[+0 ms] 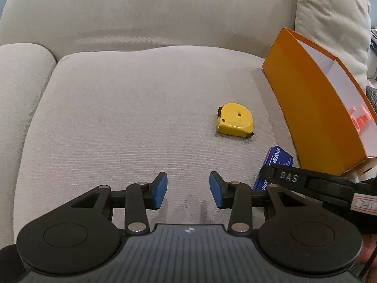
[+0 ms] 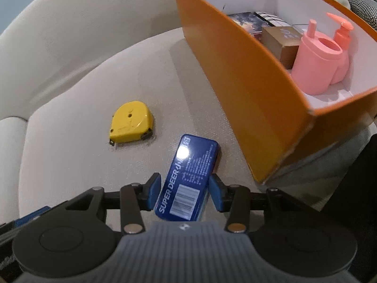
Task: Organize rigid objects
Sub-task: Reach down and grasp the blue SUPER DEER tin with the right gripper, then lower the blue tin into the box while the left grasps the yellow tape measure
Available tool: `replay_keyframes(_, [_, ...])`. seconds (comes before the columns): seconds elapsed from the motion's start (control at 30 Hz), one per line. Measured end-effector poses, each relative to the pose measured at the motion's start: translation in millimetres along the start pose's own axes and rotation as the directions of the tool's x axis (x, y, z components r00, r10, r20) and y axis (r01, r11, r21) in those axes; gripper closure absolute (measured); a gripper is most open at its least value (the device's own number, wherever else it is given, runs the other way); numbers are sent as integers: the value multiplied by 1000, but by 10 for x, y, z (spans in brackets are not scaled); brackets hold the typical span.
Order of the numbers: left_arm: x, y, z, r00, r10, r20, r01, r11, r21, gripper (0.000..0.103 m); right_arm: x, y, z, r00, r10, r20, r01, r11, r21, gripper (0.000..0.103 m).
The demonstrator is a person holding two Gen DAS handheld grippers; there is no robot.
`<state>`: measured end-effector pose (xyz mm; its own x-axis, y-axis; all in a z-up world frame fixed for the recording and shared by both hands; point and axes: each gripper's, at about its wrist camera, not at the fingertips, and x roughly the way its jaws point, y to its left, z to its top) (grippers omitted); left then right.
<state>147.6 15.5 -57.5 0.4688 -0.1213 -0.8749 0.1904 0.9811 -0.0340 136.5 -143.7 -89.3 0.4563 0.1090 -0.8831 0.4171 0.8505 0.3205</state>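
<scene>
Right tongs (image 2: 185, 192) straddle blue tin (image 2: 188, 176), contact unclear — left tongs (image 1: 188, 188) spread over beige sofa cushion (image 1: 129, 118).

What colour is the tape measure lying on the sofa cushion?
Yellow, with small black bits at its corners. The tape measure shows best in the right wrist view.

The left gripper (image 1: 188, 187) has black linkage arms joined by silver rivets, blue pads (image 1: 161, 189) on its fingers, two round black discs at the base, and a ribbed grey body with a small round logo. The right gripper (image 2: 185, 192) looks the same; seen from the left wrist, its black arm carries raised letters "DAS" and a red-and-white label.
</scene>
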Motion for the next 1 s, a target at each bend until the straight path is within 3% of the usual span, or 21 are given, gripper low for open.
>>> replay_keyframes(0.3, [116, -41, 37, 1000, -10, -19, 10, 1000, 14, 56, 84, 174, -20, 999, -39, 24, 42, 991, -124, 54])
replay_keyframes(0.47, [65, -66, 80, 1000, -6, -22, 6, 1000, 24, 56, 18, 150, 14, 1000, 7, 27, -2, 985, -175, 56])
replay_keyframes(0.77, [-301, -181, 206, 1000, -14, 23, 13, 999, 49, 58, -614, 145, 154, 981, 142, 129, -103, 958, -268, 56])
replay_keyframes(1.0, [-428, -458, 378, 997, -43, 66, 33, 990, 140, 50, -1223, -87, 453, 945, 228, 233, -151, 940, -307, 56])
